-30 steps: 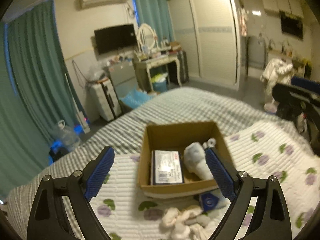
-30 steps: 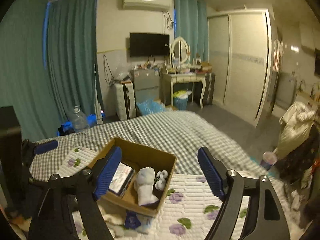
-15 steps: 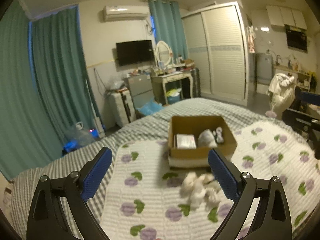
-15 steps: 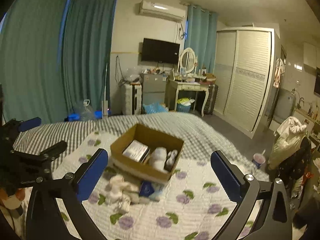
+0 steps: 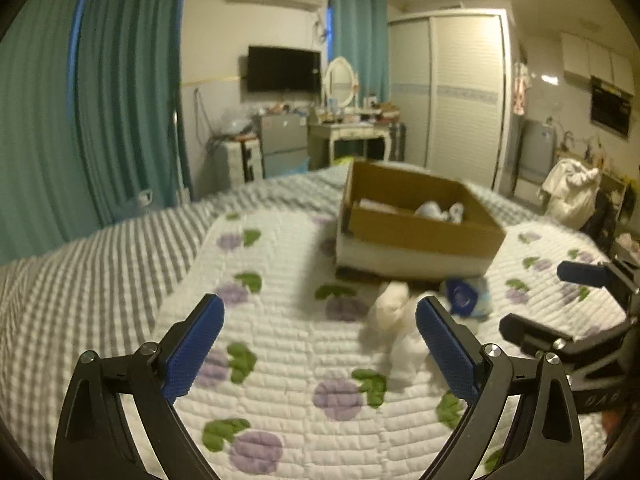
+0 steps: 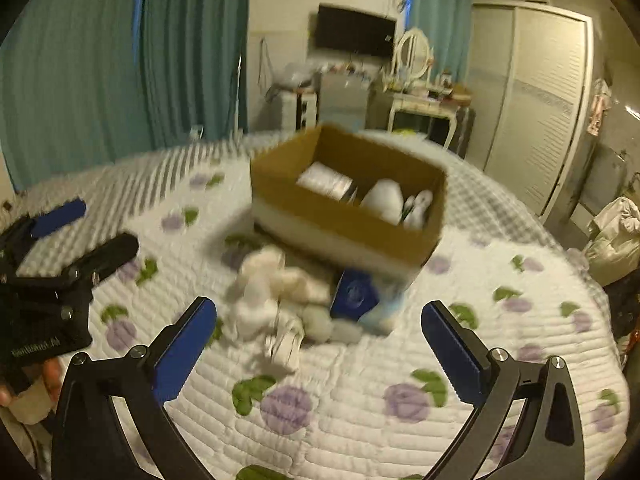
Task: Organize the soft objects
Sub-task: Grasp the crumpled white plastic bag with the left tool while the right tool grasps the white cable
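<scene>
A brown cardboard box [image 5: 424,236] [image 6: 340,224] stands on a white quilt with purple flowers [image 5: 288,344]. It holds a white packet [image 6: 326,180] and white soft items [image 6: 384,200]. In front of it lie a pile of white soft toys or socks [image 6: 272,292] [image 5: 394,308] and a blue pack [image 6: 356,292] [image 5: 464,296]. My left gripper [image 5: 320,336] is open and empty, low over the quilt, left of the pile. My right gripper [image 6: 320,336] is open and empty, just before the pile. Each gripper shows in the other's view, the right [image 5: 576,320] and the left [image 6: 68,256].
The quilt lies on a bed with a grey checked cover [image 5: 100,256]. Beyond the bed stand teal curtains [image 5: 120,100], a dressing table [image 5: 348,132], a wall TV [image 5: 284,68] and a white wardrobe [image 5: 460,96]. A bundle of clothes [image 6: 616,240] sits at the right.
Both grippers have dropped lower and closer to the quilt, toward the pile in front of the box. Both stay open and empty. The views are blurred by motion.
</scene>
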`<state>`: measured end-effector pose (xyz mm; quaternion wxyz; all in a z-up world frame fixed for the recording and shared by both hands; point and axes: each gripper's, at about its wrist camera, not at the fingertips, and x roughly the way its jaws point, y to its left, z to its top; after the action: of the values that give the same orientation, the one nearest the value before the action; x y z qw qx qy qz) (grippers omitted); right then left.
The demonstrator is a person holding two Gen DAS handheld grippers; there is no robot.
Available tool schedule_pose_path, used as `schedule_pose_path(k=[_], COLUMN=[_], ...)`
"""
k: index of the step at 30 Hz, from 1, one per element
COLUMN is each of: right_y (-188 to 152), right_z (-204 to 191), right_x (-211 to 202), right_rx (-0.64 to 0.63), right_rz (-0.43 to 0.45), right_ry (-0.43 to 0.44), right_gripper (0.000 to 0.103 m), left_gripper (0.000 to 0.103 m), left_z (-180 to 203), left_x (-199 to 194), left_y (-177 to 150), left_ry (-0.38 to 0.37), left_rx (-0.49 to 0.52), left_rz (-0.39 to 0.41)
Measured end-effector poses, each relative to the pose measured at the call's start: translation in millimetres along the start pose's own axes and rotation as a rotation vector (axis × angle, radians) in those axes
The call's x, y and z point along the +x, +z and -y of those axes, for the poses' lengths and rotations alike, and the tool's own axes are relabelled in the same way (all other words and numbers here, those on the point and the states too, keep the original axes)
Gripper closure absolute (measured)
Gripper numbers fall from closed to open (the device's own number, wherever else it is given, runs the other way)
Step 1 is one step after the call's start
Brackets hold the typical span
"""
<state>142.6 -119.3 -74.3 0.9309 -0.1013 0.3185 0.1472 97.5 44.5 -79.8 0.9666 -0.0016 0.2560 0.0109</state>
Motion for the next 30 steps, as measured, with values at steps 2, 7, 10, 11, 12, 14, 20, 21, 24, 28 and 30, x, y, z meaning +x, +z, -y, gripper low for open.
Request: schedule_pose_path(k=[2, 7, 10, 11, 12, 14, 20, 21, 24, 28, 30], right_y=[-11.0, -30.8, -34.8, -35.7, -37.4, -40.8, -45.7, -45.9, -46.4, -42.8, -39.9], right_z=[-3.7, -7.8, -7.3, -6.5, -6.1, -5.2, 1.6, 4.6, 15.2, 28.3, 34.4], right_x=[15.0, 57.7, 73.9, 77.5, 82.0, 86.6, 66.3, 61.1, 47.2, 36.6, 33.1], right_rx=[0.003, 0.035, 0.051, 0.057, 0.063, 0.071, 0.110, 0.120, 0.138, 0.171, 0.183], right_rz=[-0.015, -0.106, -0.138, -0.147, -0.162, -0.185, -0.156, -0.148, -0.130, -0.103, -0.087], right_ry=[-0.010, 0.036, 0.060, 0.069, 0.082, 0.103, 0.122, 0.121, 0.118, 0.109, 0.108], right_gripper=[0.000, 0.023, 0.036, 0.039, 0.049, 0.069, 0.082, 0.082, 0.082, 0.083, 0.084], left_gripper=[0.005, 0.005, 0.005, 0.005, 0.005, 0.005, 0.005, 0.004, 0.005, 0.006, 0.010], left_z=[2.4, -0.5, 9.3, 15.3, 19.7, 29.8, 44.7, 44.5, 47.3, 57.5, 64.5], left_x=[15.6, 49.7, 52.0, 51.1, 49.1, 45.2, 51.5, 53.4, 60.3, 71.0, 77.6], left_y=[-5.4, -19.7, -24.0, -25.3, -27.3, -30.8, -37.1, -36.5, -31.4, -26.1, -26.4], left_ry=[0.004, 0.006, 0.094, 0.111, 0.122, 0.133, 0.055, 0.033, -0.028, -0.079, -0.101], left_rx=[0.030, -0.020, 0.052, 0.088, 0.112, 0.158, 0.199, 0.181, 0.132, 0.094, 0.089], left_rz=[-0.086, -0.258, -0.254, -0.244, -0.229, -0.200, -0.197, -0.203, -0.220, -0.235, -0.240])
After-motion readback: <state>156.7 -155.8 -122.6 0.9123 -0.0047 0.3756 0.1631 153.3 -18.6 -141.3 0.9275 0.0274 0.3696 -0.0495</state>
